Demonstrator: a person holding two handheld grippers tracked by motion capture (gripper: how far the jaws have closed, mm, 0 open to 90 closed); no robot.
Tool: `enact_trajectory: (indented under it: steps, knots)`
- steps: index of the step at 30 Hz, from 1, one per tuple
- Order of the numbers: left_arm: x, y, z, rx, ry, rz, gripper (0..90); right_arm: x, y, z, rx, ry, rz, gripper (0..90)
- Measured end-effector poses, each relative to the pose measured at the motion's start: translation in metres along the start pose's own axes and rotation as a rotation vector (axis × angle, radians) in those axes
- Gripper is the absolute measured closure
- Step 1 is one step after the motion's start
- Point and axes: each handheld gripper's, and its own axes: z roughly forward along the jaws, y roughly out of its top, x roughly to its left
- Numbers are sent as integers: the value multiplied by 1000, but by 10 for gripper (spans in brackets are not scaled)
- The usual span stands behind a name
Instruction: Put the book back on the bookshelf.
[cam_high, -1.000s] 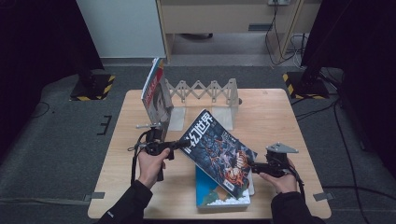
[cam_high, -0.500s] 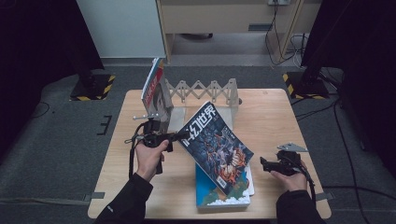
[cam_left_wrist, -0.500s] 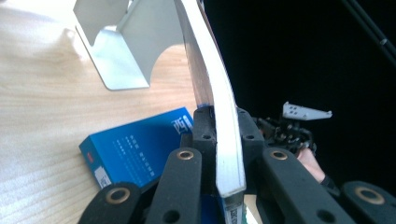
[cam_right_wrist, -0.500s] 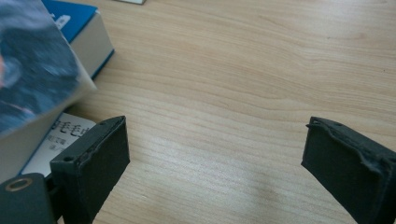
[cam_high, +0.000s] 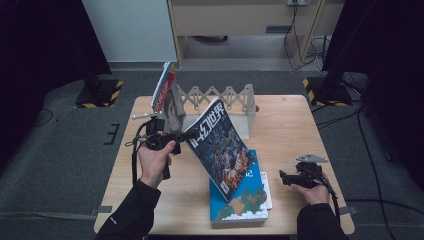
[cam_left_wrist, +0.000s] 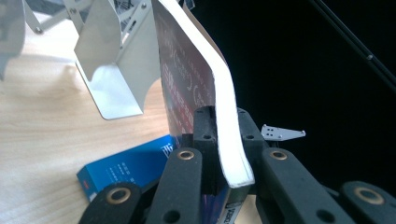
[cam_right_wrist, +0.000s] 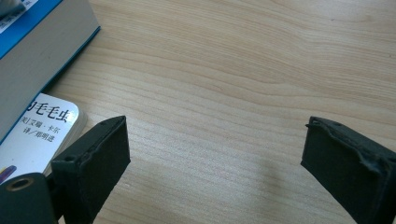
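Observation:
A dark-covered magazine (cam_high: 222, 147) hangs tilted above the table, top edge toward the rack. My left gripper (cam_high: 186, 135) is shut on its upper left corner. In the left gripper view both jaws of the left gripper (cam_left_wrist: 224, 144) clamp the magazine's white page edge (cam_left_wrist: 231, 154). Below it lies a blue book (cam_high: 240, 205) flat on the table, with a small white book (cam_high: 267, 190) tucked under its right side. My right gripper (cam_high: 286, 177) rests low at the table's right, open, nothing between its fingers; its own view shows this right gripper (cam_right_wrist: 215, 154) over bare wood.
A white accordion book rack (cam_high: 220, 97) stands at the back of the wooden table (cam_high: 300, 130), with a red-and-white book (cam_high: 162, 90) upright in its left end. The rack's white plate (cam_left_wrist: 116, 70) is close to the magazine. The blue book (cam_right_wrist: 37, 42) lies left of the right gripper.
The left gripper has risen with the magazine, lifting it off the blue book and standing it steeper. The right gripper has drawn back from the magazine to the right and down.

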Motion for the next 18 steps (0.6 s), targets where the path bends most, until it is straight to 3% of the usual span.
enact_trajectory:
  steps: [7,17,18]
  knots:
    - [-9,11,-7,-22,30,49,822,-1,0,1,-1,-6,-3,79]
    - [-21,35,-28,-101,67,86,822,-2,-1,2,11,-6,-4,78]
    - [-24,40,-33,-114,88,105,822,-2,-2,3,19,-9,-8,79]
